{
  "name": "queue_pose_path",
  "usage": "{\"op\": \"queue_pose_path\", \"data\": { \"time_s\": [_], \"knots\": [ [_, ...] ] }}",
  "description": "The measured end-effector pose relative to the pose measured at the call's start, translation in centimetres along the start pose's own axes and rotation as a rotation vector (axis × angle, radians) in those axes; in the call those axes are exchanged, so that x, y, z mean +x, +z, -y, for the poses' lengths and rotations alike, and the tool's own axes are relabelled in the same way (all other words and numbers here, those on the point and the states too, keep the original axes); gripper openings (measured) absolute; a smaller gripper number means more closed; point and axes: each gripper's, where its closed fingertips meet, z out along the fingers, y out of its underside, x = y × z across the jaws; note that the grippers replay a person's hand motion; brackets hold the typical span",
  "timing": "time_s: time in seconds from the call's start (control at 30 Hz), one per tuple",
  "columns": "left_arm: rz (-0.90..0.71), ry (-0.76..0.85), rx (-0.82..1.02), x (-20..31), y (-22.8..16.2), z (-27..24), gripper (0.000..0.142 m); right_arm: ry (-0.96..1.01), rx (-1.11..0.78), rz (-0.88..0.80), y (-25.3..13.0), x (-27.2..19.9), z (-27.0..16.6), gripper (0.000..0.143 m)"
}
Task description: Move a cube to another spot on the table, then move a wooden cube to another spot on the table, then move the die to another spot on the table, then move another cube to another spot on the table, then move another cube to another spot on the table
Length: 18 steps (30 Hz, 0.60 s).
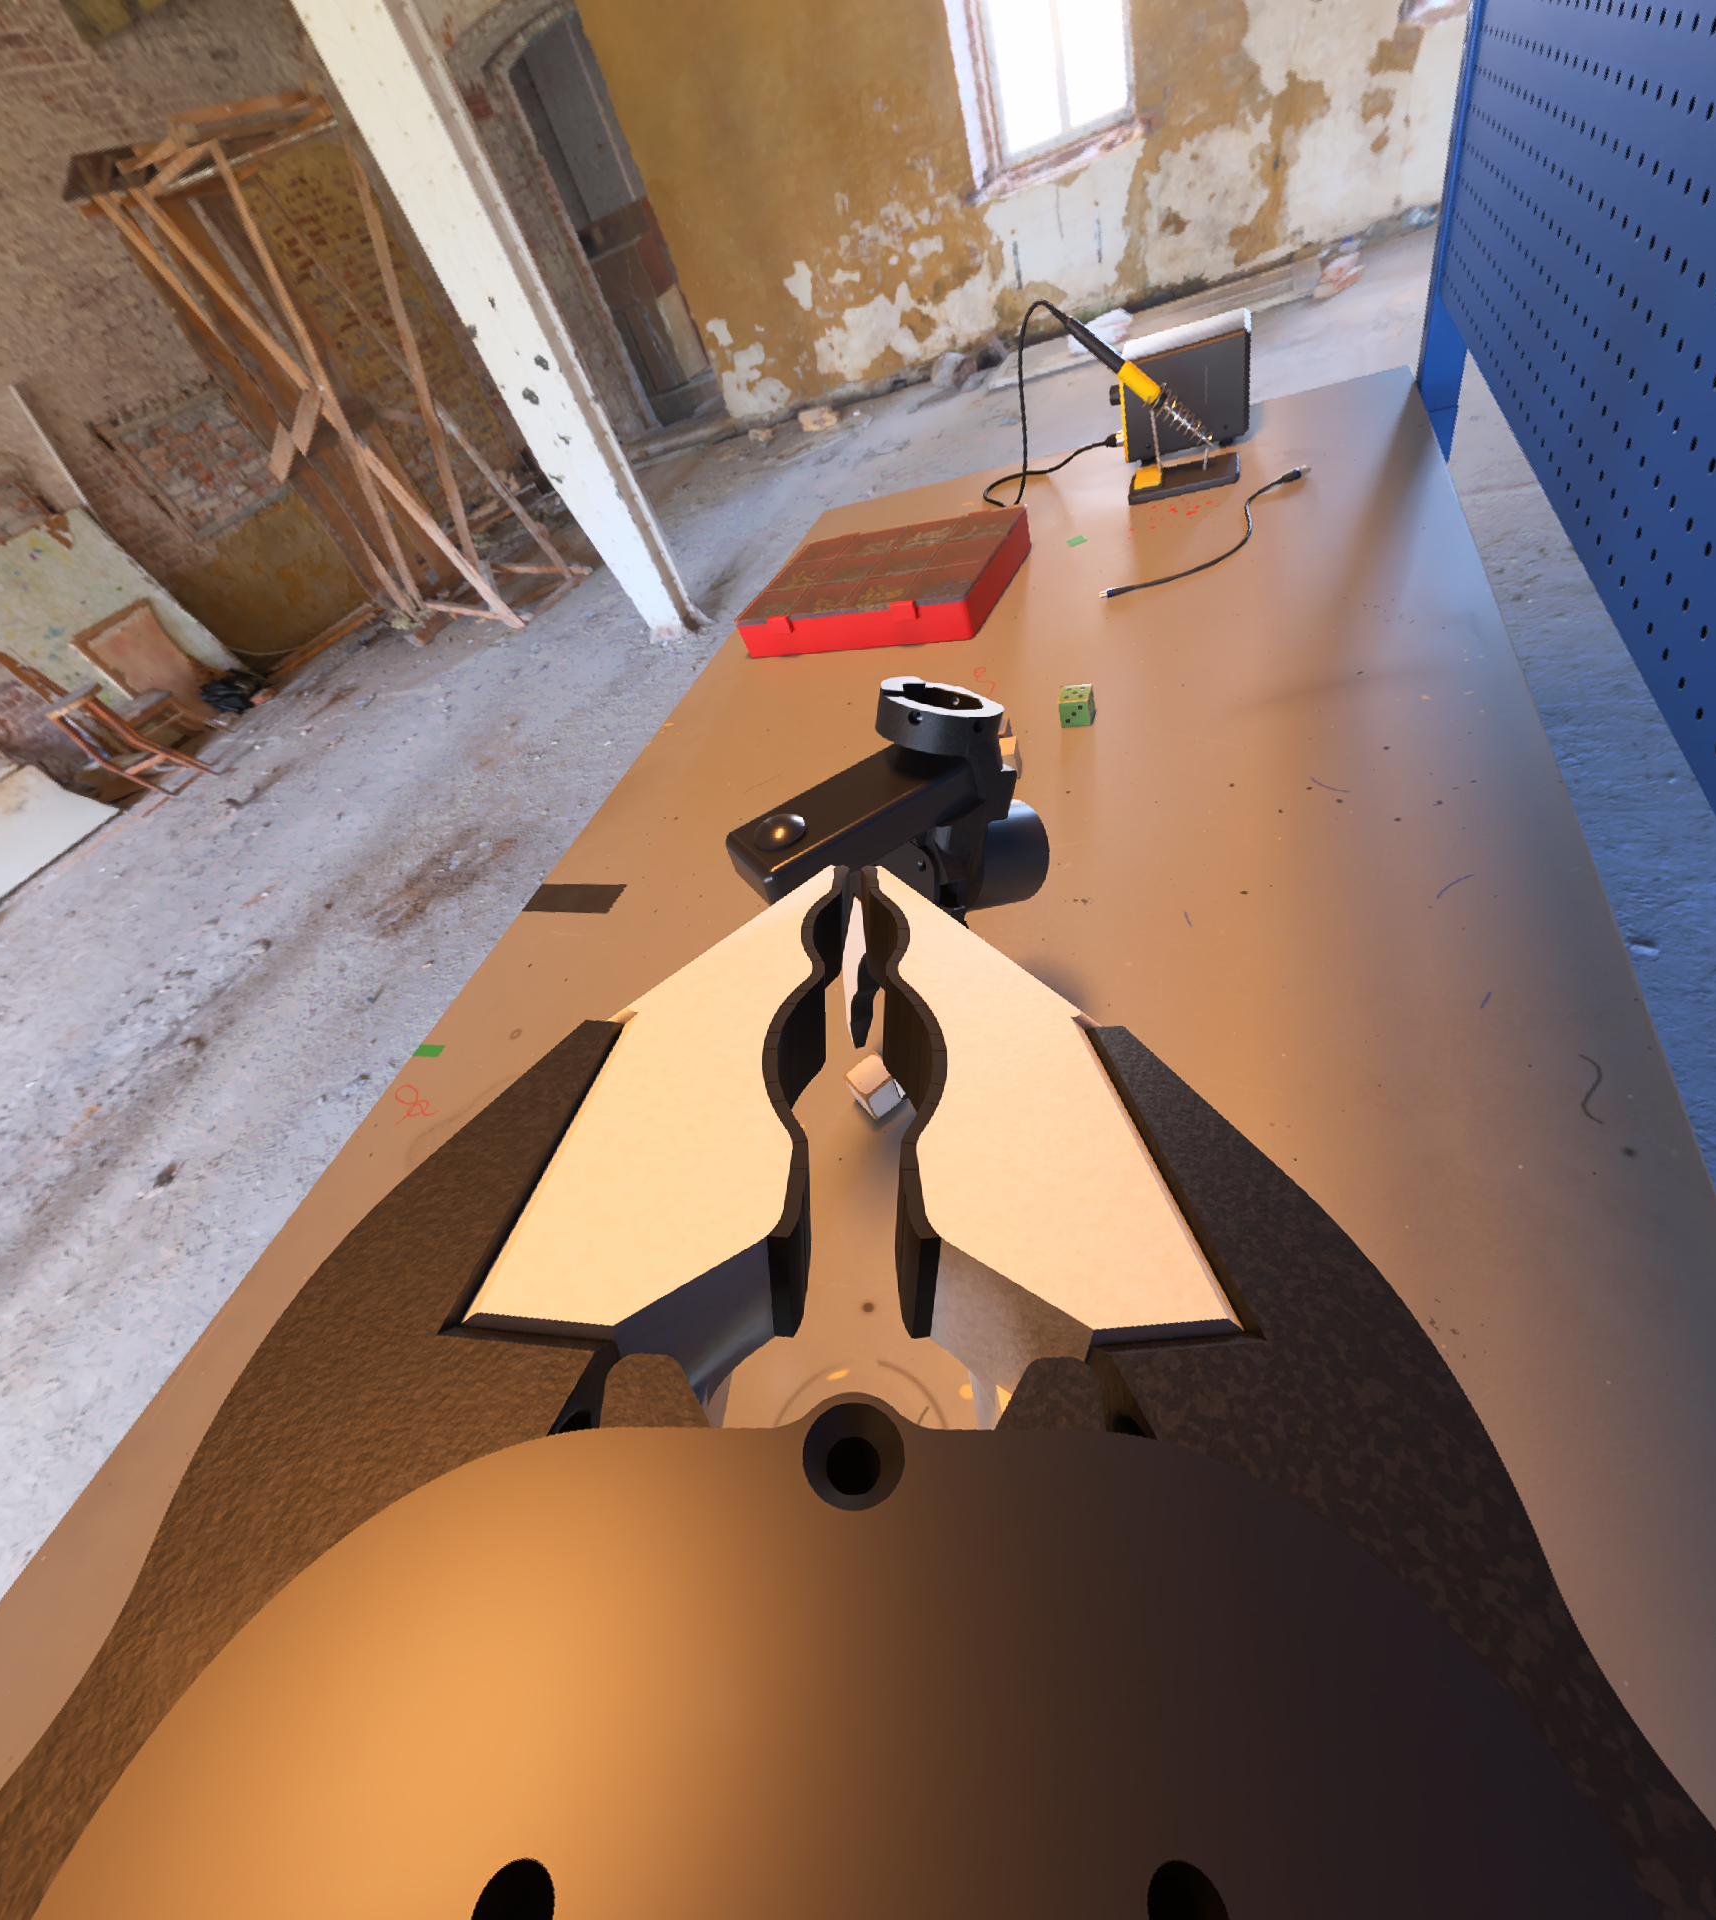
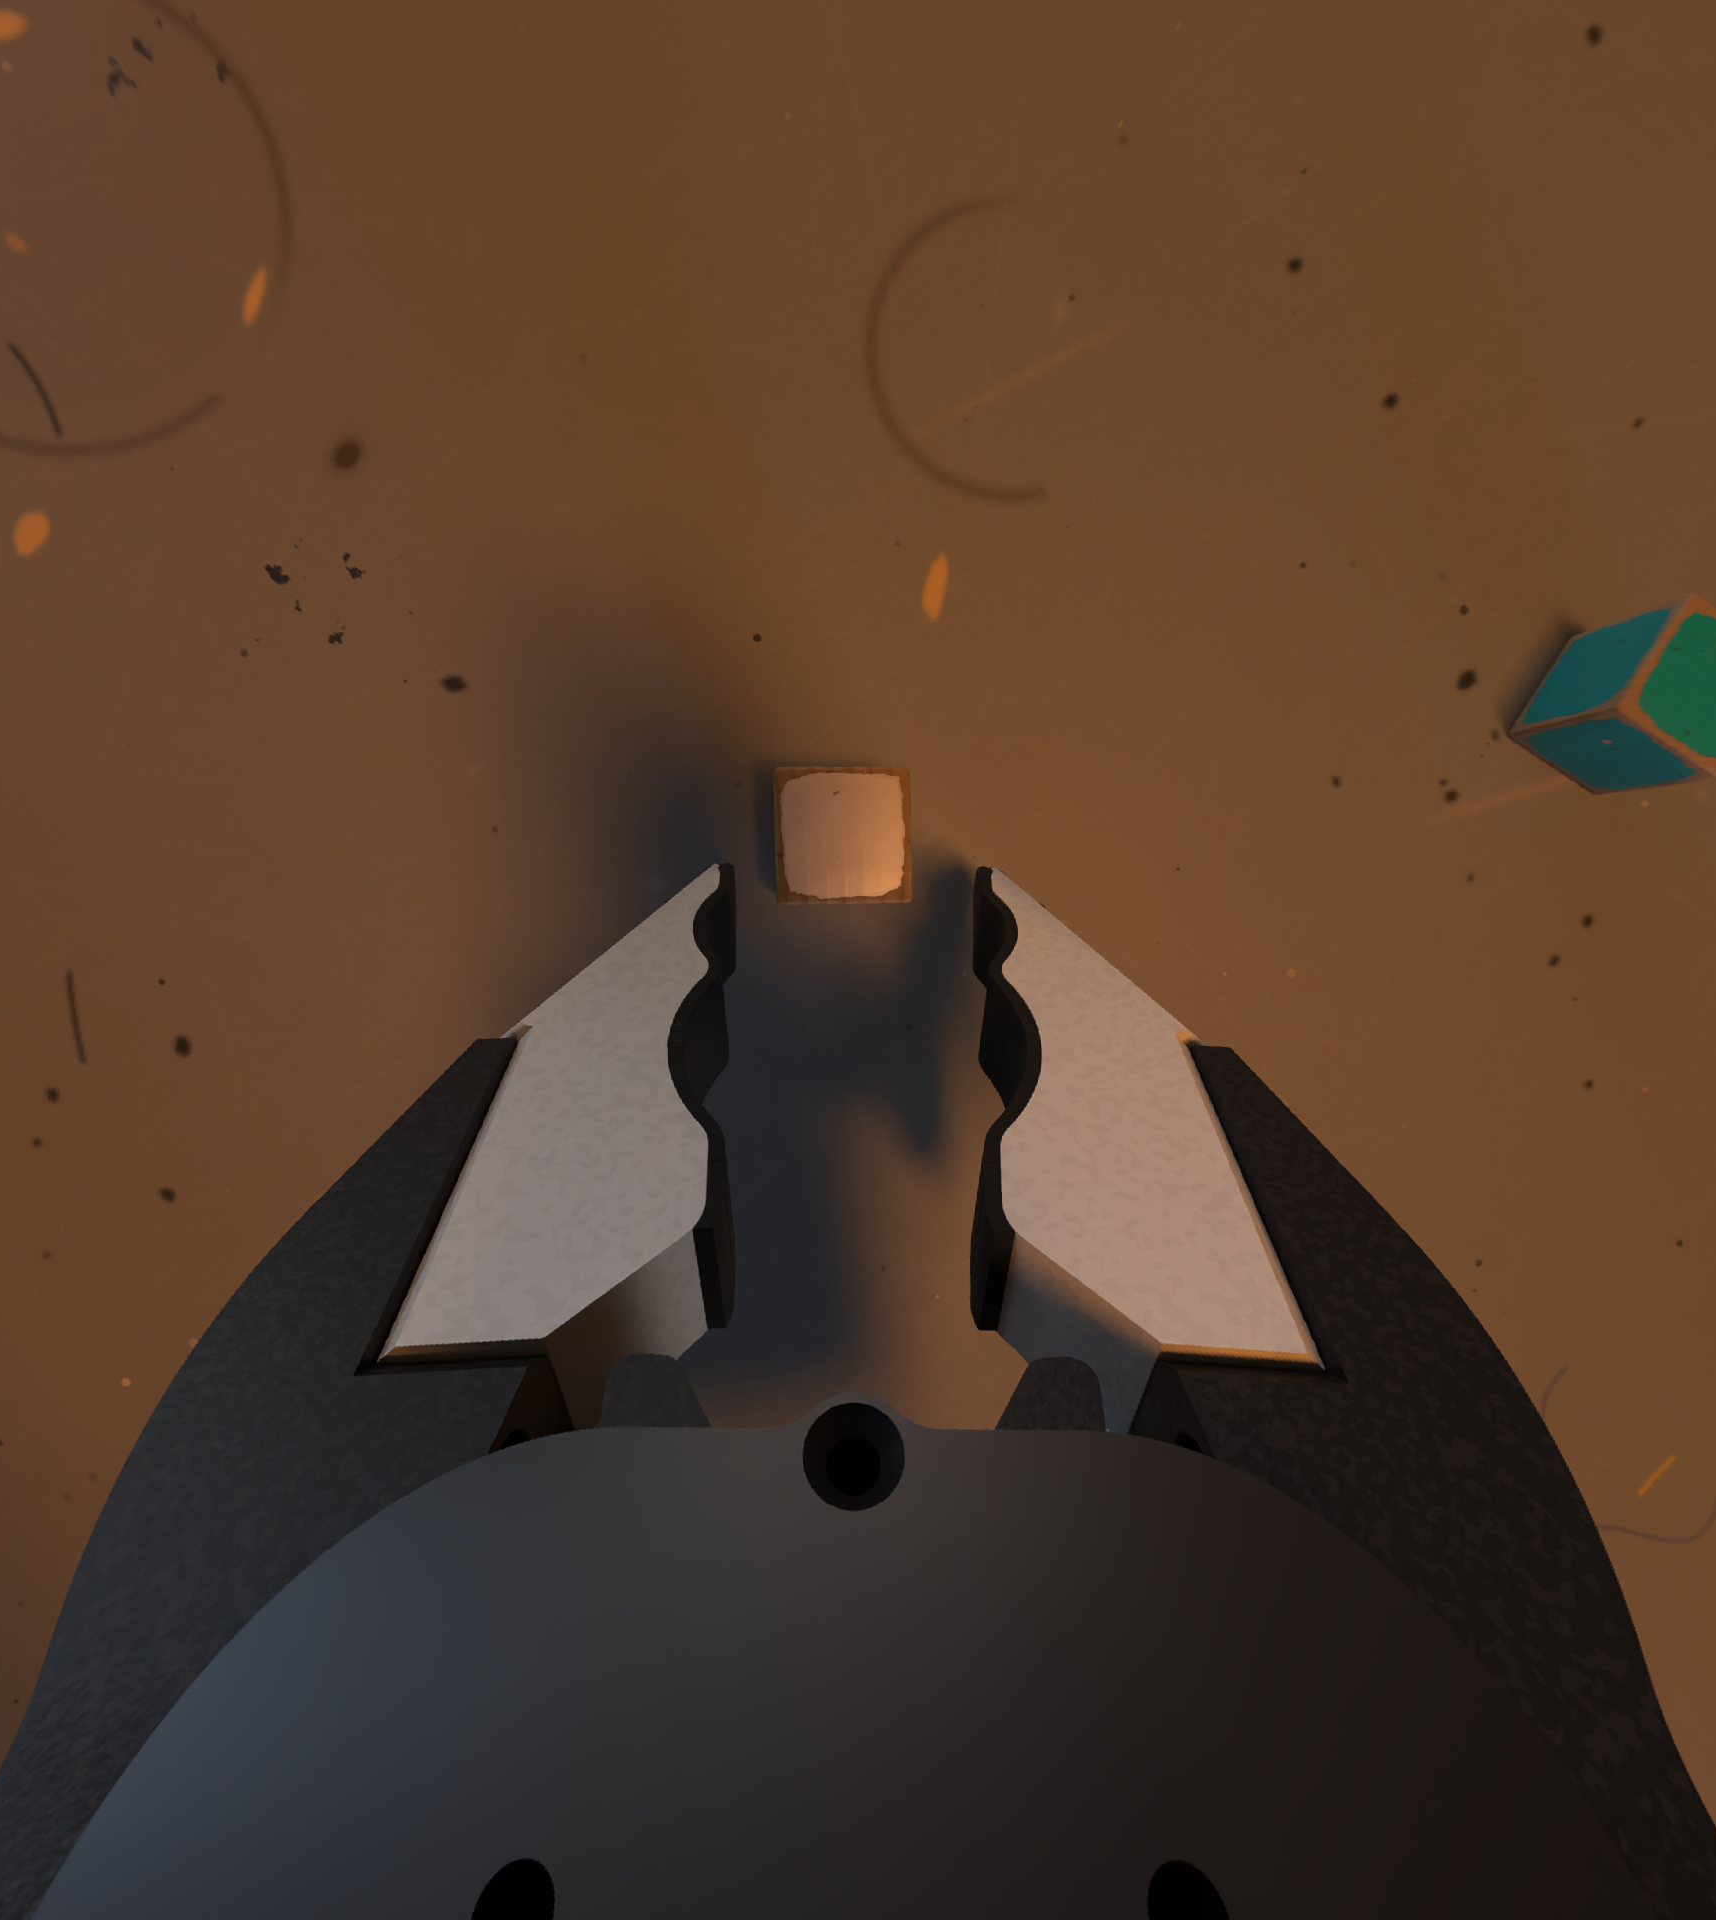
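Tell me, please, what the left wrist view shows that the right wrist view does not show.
Only the left wrist view shows the green die, the red compartment case, the soldering station, a loose black cable, the blue pegboard, and the left gripper, nearly shut. Only the right wrist view shows the blue-green cube lying on the table, apart from the rest. Both show the right gripper, open and pointing down at the table, and very likely the same pale cube below it.
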Motion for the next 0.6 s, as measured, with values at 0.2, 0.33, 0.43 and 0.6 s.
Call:
{"op": "queue_pose_path", "data": {
  "time_s": [0.2, 0.33, 0.43, 0.6],
  "knots": [
    [0.004, -0.003, -0.012, -0.2, 0.1, -0.3, 0.002, -0.078, 0.013, 0.001, 0.0, -0.5, 0.2, 0.026],
    [0.013, -0.008, -0.007, -0.5, -0.2, -0.3, 0.002, -0.117, 0.214, -0.068, -7.5, -1.1, 3.6, 0.026],
    [0.021, -0.015, 0.0, -0.7, -0.5, -0.3, 0.002, -0.073, 0.404, -0.198, -17.6, 0.9, 4.2, 0.026],
    [0.024, -0.018, 0.032, -0.6, -1.1, 0.3, 0.002, 0.284, 0.345, -0.455, -26.5, 11.4, -6.9, 0.026]
  ]
}}
